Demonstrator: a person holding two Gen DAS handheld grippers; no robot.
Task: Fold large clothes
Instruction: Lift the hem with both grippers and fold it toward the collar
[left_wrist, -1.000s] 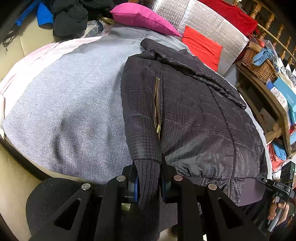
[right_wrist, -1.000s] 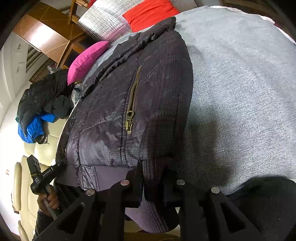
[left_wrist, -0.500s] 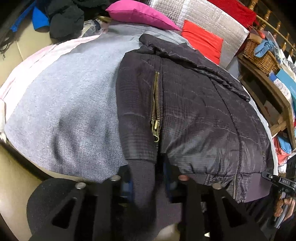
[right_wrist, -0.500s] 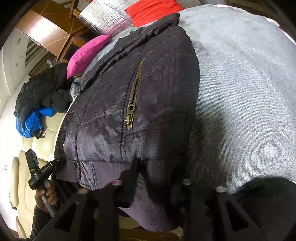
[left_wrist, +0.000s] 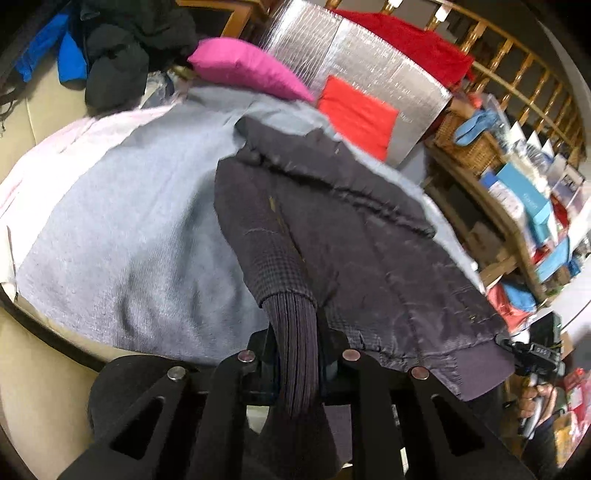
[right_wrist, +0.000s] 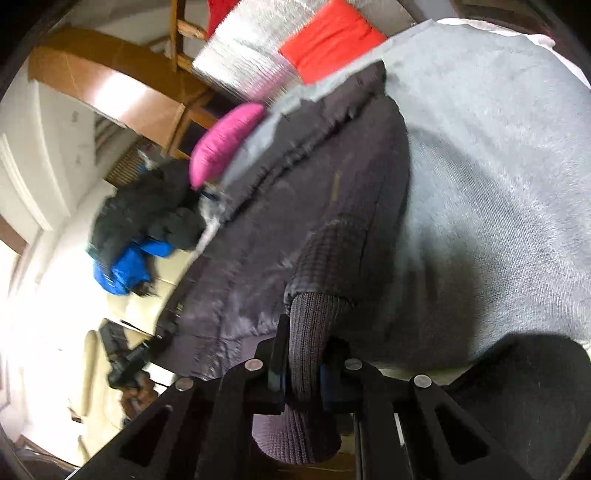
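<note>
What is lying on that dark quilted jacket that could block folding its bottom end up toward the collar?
Nothing visible. The left tongs and right tongs are each shut on a ribbed knit cuff of the dark quilted jacket, and its top is bare. The pink cushion lies beyond the collar.

My jacket (left_wrist: 369, 258) lies on the blanket (left_wrist: 129, 221), nearer its right edge, collar toward the far edge. A pillow (left_wrist: 247, 70) sits at that far edge, with a cushion (left_wrist: 354, 114) to its right. A basket (left_wrist: 469, 151) stands beyond the right edge.
</note>
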